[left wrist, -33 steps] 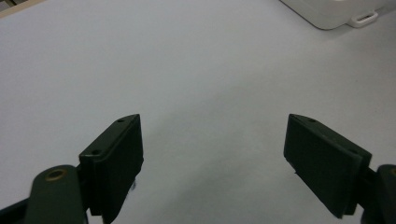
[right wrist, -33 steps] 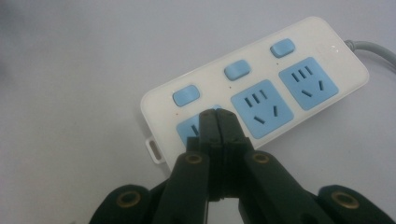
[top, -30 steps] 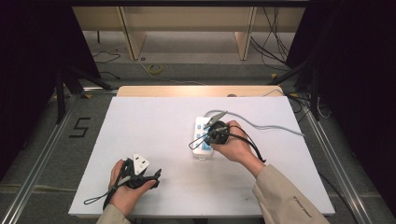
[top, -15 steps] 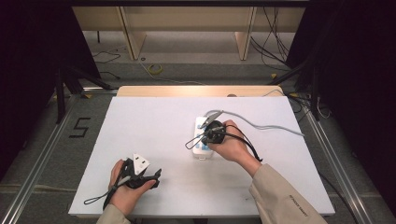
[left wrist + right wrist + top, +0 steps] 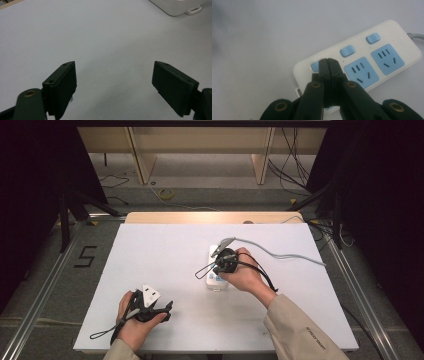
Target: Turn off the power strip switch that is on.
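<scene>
Standing by, I saw a "5" point(image 5: 86, 256) marked on the floor left of the white surface point(image 5: 150, 245); no print on the strip point(image 5: 367, 62) was readable. The strip lay right of centre, its grey cord point(image 5: 280, 252) running off toward the right edge. The right tool point(image 5: 328, 65) had its jaws pressed together, tips over the strip's end blue switch point(image 5: 315, 66), beside two blue sockets point(image 5: 361, 71). The left tool point(image 5: 113, 82) rested near the front edge, jaws spread wide with nothing between them, bare surface ahead and the strip's corner point(image 5: 185, 6) well off. Loose cables point(image 5: 295, 165) lay on the floor beyond the far edge.
</scene>
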`<state>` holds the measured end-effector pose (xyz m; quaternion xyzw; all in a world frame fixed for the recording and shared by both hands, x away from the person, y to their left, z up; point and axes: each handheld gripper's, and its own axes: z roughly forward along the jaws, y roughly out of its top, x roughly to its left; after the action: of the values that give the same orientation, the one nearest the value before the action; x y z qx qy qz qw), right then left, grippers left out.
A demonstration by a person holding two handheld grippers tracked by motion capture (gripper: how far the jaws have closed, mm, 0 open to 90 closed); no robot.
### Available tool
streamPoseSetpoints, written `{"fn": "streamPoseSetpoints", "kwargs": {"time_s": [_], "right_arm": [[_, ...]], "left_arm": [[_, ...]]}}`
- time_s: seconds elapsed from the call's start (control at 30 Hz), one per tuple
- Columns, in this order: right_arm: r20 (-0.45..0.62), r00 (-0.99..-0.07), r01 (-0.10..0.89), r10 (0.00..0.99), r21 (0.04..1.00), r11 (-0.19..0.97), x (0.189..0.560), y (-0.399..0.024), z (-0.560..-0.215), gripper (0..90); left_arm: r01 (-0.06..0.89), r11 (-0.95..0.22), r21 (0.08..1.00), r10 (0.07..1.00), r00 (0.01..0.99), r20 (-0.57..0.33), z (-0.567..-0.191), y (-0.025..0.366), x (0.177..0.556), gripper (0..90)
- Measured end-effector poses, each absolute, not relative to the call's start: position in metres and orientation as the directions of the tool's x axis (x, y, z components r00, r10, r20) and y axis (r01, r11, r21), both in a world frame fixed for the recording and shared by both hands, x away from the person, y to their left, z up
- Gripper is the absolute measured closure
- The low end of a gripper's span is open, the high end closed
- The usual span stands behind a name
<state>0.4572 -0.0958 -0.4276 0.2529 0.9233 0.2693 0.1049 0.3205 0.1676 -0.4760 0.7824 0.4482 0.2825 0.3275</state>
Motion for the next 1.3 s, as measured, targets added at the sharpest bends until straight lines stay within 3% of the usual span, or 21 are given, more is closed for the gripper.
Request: {"fn": "streamPoseSetpoints", "kwargs": {"time_s": [1.3], "right_arm": [[-0.034, -0.858, 0.422, 0.513, 0.525, 0.739, 0.466, -0.077, -0.443, 90.0]], "left_arm": [[0.516, -0.383, 0.766, 0.886, 0.440, 0.146, -0.476, 0.168, 0.321, 19.6]]}}
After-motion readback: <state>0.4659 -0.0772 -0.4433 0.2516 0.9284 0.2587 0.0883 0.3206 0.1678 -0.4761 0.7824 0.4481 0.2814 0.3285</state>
